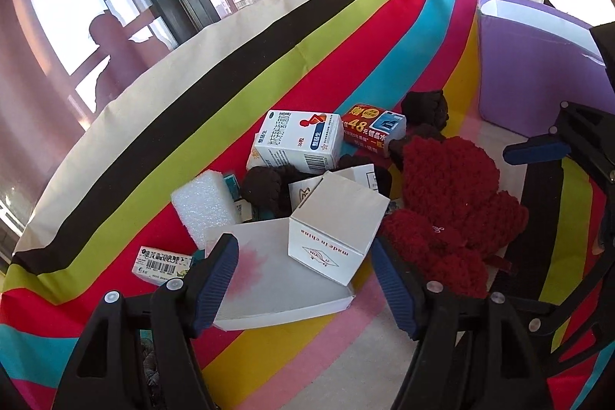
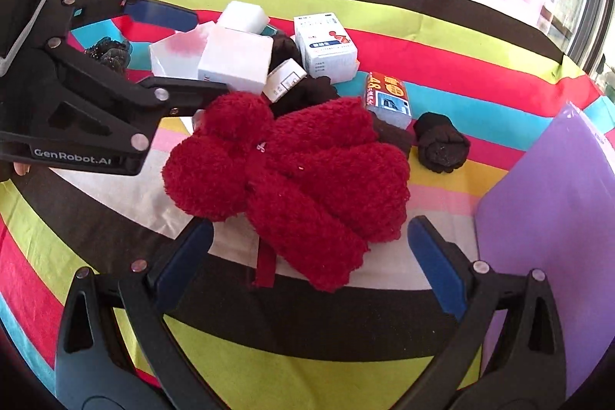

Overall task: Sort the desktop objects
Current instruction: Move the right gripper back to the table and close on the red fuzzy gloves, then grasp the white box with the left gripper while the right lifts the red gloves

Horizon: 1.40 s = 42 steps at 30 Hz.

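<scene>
Red fuzzy mittens (image 2: 292,175) lie mid-cloth on the striped tablecloth (image 2: 307,352). Right gripper (image 2: 307,256) just short of them, jaws spread wide, holding nothing. Left gripper (image 1: 303,279) on their far side, wide open and empty, its fingers flanking the white carton (image 1: 334,229). Purple bin (image 2: 546,210) stands beside the mittens, opposite the carton.

The left wrist view looks down along its open gripper (image 1: 303,279) from close above the pile, facing the window. The right wrist view sits low and near, over its own gripper (image 2: 309,248), looking across the desk (image 2: 307,352) from the side. Both views share the red gloves (image 1: 453,202) (image 2: 303,175), the white box (image 1: 330,237) (image 2: 234,58) and the purple bin (image 1: 538,72) (image 2: 546,214).
</scene>
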{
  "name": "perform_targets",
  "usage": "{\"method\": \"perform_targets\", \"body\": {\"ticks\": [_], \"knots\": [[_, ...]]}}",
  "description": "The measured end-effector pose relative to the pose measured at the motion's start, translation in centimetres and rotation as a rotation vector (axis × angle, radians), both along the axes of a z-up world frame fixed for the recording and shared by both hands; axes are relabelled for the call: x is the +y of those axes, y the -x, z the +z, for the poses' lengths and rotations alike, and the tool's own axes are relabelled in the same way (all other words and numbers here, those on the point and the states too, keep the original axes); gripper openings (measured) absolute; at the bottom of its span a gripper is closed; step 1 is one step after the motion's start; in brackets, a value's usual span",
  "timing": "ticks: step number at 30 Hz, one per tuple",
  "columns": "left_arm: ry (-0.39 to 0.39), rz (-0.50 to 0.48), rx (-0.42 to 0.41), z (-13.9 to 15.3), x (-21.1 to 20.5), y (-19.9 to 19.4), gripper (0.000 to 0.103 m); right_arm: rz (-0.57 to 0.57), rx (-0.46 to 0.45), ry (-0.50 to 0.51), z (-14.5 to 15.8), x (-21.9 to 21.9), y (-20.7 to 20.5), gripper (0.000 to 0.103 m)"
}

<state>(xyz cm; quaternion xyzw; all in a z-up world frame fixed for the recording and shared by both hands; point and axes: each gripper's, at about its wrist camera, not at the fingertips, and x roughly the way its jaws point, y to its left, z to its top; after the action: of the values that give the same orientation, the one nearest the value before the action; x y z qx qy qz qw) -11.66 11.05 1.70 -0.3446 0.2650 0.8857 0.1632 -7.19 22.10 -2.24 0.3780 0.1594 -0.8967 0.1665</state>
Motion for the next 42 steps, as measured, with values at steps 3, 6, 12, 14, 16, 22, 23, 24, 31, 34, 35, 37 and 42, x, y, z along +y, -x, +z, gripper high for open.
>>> {"method": "perform_targets", "body": {"ticks": [3, 6, 12, 14, 16, 22, 23, 24, 31, 34, 35, 37, 42], "knots": [[-0.014, 0.0, -0.017, 0.1, 0.0, 0.4, 0.071, 0.007, -0.005, -0.03, -0.2, -0.7, 0.2, 0.1], [-0.062, -0.003, -0.059, 0.3, -0.2, 0.6, 0.05, 0.003, -0.044, -0.009, -0.5, -0.4, 1.0, 0.088], [-0.137, 0.027, -0.08, -0.3, -0.1, -0.2, 0.026, -0.024, -0.102, 0.078, -0.7, 1.1, 1.8, 0.074], [-0.166, 0.041, -0.074, -0.4, -0.4, -0.6, 0.02, -0.029, -0.094, 0.062, -0.7, 0.9, 1.9, 0.069], [-0.196, 0.051, -0.069, -0.3, -0.7, -1.0, 0.015, -0.038, -0.09, 0.068, -0.6, 1.1, 1.8, 0.063], [-0.175, 0.052, -0.012, 0.0, -0.8, -2.0, 0.047, -0.063, -0.106, 0.153, -0.4, 2.6, 2.4, 0.05], [-0.164, 0.067, 0.015, 0.3, -0.9, -2.0, 0.06, -0.067, -0.104, 0.153, -0.4, 2.6, 2.4, 0.048], [-0.171, 0.068, 0.027, 0.6, -1.0, -2.0, 0.063, -0.069, -0.102, 0.155, -0.4, 2.7, 2.4, 0.046], [-0.133, 0.025, 0.0, 1.4, -0.4, -0.2, 0.063, -0.079, -0.111, 0.189, -0.5, 3.2, 2.8, 0.042], [-0.068, -0.025, -0.037, 0.8, 0.6, 0.6, 0.063, -0.078, -0.108, 0.182, -0.5, 3.1, 2.7, 0.042], [-0.047, -0.031, -0.039, 0.7, 0.8, 0.9, 0.062, -0.078, -0.108, 0.182, -0.5, 3.1, 2.8, 0.042], [-0.054, -0.038, -0.076, 0.6, 0.9, 1.6, 0.048, -0.077, -0.109, 0.185, -0.5, 3.3, 2.6, 0.042], [-0.095, -0.01, -0.083, 0.9, 1.0, 1.4, 0.046, -0.076, -0.114, 0.204, -0.4, 3.5, 2.5, 0.04]]}}
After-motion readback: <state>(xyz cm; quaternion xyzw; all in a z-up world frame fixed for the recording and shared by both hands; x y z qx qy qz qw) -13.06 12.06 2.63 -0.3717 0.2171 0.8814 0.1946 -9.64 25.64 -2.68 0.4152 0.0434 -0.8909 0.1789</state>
